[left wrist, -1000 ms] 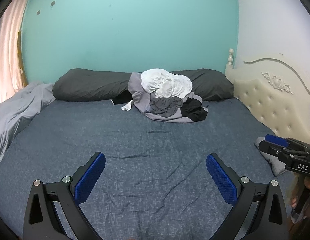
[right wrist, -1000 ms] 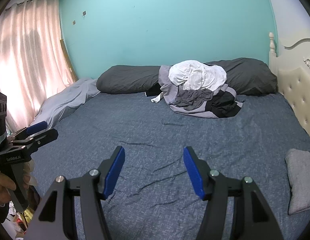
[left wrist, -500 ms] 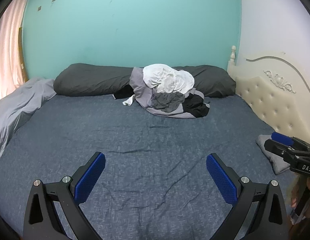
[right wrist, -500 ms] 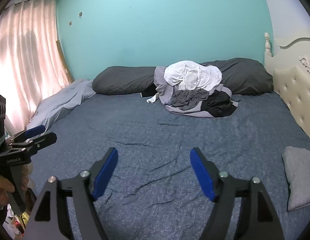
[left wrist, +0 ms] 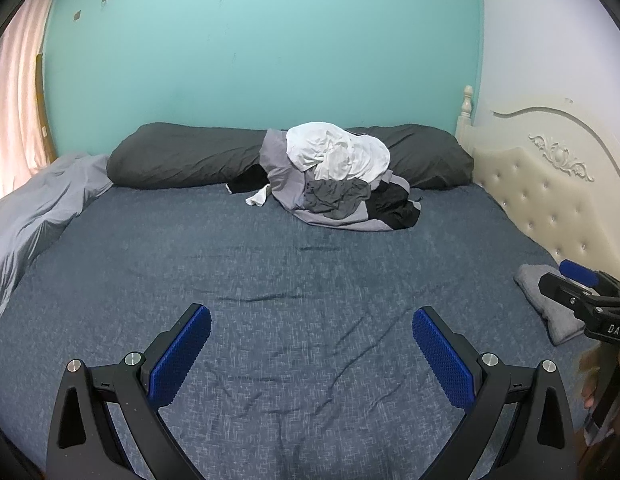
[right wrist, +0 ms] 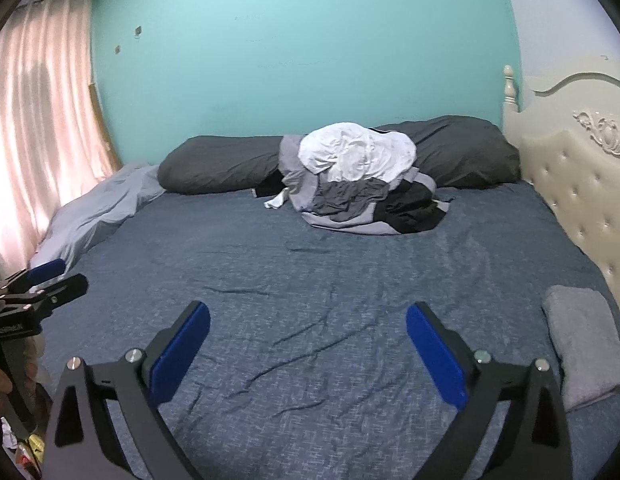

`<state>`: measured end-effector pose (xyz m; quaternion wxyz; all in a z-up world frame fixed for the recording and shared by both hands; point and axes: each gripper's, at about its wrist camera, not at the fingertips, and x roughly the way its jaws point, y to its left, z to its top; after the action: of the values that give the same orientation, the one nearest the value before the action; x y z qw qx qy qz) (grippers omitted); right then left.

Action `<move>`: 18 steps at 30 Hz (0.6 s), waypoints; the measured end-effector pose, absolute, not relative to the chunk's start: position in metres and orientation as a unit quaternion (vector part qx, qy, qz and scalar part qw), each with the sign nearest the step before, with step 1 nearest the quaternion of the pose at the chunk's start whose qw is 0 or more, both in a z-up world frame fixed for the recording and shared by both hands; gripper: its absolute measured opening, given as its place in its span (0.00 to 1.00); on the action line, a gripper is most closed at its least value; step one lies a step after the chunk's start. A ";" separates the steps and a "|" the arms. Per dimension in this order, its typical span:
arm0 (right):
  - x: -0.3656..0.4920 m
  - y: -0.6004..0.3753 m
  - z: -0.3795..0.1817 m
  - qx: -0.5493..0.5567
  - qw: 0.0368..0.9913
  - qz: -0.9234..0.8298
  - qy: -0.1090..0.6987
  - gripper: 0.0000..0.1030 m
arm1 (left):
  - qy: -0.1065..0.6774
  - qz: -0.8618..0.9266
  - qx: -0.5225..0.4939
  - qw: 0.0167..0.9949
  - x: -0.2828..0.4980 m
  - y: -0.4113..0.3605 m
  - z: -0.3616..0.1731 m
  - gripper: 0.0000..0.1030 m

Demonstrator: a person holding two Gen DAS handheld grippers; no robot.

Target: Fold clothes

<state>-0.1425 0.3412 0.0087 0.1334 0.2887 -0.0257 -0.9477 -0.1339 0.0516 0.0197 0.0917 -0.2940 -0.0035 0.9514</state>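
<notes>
One pile of clothes [right wrist: 362, 184], one folded grey garment [right wrist: 582, 352], two dark pillows [right wrist: 222, 168], two grippers [right wrist: 308, 344]

A rumpled heap of white, grey and black clothes [left wrist: 338, 178] lies against the dark pillows; a folded grey garment [right wrist: 582, 344] rests apart.

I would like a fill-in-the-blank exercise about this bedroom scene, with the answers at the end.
1. The garment on top of the clothes pile is ____ in colour.
2. The folded grey garment lies beside the bed's ____.
3. The wall behind the dark pillows is painted ____.
4. Both the left claw and the right claw are ____.

Answers: white; headboard; turquoise; open
</notes>
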 end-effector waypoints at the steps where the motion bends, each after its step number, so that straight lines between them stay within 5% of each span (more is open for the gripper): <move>1: -0.143 0.342 0.009 0.289 0.131 -0.948 -0.027 0.98 | -0.003 0.951 -0.294 0.091 -0.134 0.052 0.019 1.00; 18: -0.143 0.345 0.004 0.295 0.117 -0.948 -0.026 0.99 | -0.006 0.950 -0.298 0.089 -0.136 0.047 0.017 1.00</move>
<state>-0.1435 0.3450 0.0044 0.1172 0.2946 -0.0259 -0.9481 -0.1359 0.0470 0.0174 0.0887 -0.2984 -0.0060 0.9503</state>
